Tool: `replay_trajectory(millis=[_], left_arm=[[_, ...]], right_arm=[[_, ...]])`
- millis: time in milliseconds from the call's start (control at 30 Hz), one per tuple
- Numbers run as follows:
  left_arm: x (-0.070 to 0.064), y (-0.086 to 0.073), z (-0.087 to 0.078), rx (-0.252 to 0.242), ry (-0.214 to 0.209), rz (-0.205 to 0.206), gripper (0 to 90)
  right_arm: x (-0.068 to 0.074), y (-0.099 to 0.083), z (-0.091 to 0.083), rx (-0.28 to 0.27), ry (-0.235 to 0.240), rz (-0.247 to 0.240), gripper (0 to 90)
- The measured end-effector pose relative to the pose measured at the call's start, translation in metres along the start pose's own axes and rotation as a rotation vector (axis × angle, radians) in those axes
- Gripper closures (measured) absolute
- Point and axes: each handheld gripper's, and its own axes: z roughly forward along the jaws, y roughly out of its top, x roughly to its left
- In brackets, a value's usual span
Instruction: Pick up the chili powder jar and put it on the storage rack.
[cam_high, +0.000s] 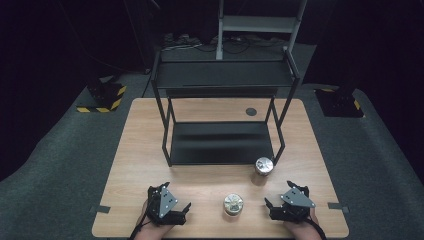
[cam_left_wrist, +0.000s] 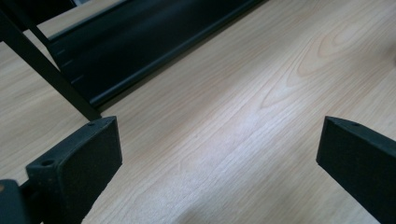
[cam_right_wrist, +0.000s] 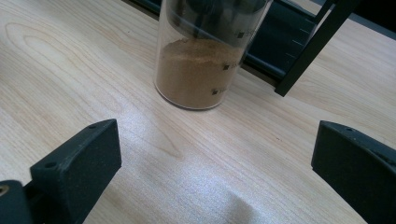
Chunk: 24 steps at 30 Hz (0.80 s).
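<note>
i sit at a light wood table (cam_high: 150, 150) with a small dark round disc (cam_high: 251, 111) near its far edge. a black metal rack (cam_high: 222, 120) stands on the far half, its low shelf just above the tabletop and its upper shelf higher. grey carpet (cam_high: 60, 165) runs all around the table. two black stands with yellow-black striped bases (cam_high: 102, 97) sit on the floor, one at each side. behind the rack a pale metal frame (cam_high: 260, 25) rises, with cables (cam_high: 200, 46) at its foot. the room beyond is dark.
</note>
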Motion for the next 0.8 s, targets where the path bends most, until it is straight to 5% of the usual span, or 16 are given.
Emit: replay_trajectory(millis=[800], left_arm=[[-0.016, 0.024, -0.032, -0.193, -0.086, 0.009, 0.3]], right_arm=[[0.000, -0.001, 0.000, -0.005, 0.002, -0.005, 0.4]])
